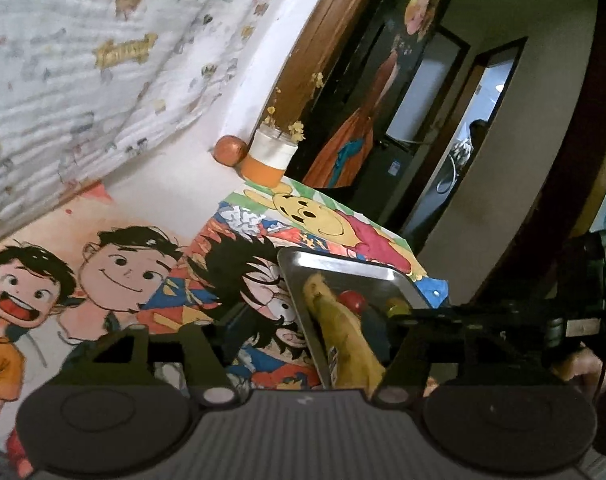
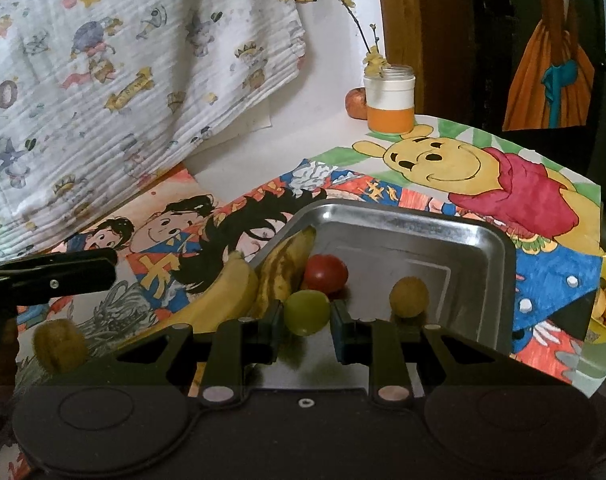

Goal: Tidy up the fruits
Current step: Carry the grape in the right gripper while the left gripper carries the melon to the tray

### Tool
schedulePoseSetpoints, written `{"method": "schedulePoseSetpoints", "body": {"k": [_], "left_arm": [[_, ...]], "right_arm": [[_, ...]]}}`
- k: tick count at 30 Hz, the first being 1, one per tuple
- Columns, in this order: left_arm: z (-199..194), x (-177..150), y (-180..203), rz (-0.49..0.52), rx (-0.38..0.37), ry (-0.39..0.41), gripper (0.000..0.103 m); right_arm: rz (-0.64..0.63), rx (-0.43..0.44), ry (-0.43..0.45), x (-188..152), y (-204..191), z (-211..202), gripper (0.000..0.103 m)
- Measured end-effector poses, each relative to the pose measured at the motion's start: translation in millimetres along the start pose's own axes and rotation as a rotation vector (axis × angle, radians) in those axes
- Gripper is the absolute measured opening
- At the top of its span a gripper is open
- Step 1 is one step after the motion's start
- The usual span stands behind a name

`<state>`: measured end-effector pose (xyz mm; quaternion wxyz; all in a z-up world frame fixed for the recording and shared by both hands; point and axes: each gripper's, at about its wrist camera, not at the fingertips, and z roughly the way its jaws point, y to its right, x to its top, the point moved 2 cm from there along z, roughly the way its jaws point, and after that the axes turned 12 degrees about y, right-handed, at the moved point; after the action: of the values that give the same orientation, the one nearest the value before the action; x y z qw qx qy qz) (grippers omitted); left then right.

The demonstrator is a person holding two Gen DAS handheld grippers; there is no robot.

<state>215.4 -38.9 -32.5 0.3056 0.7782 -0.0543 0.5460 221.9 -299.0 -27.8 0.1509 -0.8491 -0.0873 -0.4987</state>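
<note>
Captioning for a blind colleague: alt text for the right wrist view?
The right hand-held gripper frames a green grape over a metal tray holding bananas, a tomato and a yellowish fruit.

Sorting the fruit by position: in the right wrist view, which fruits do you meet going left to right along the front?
Fuzzy brown fruit → yellow banana → green grape between the open right hand-held gripper fingers → yellowish grape in the metal tray.
</note>
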Motion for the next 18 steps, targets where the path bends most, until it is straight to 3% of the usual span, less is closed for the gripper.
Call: {"method": "schedulePoseSetpoints", "body": {"k": [6,11,18], "left_arm": [[-31,-1,9,0.074,0.06,0.048,0.084],[-54,-8,13,0.126,0.139,0.057,0.086],[-78,-27,4,0.104,0.235,0.033,0.087]], "right_arm": [[0.011,0.027,0.027,-3,-12,-15,0.027],[0.002,0.066,0.045,-6,-29,-26,0.027],[0.004,0.093,0.046,-15,-42,-32,0.027]]}}
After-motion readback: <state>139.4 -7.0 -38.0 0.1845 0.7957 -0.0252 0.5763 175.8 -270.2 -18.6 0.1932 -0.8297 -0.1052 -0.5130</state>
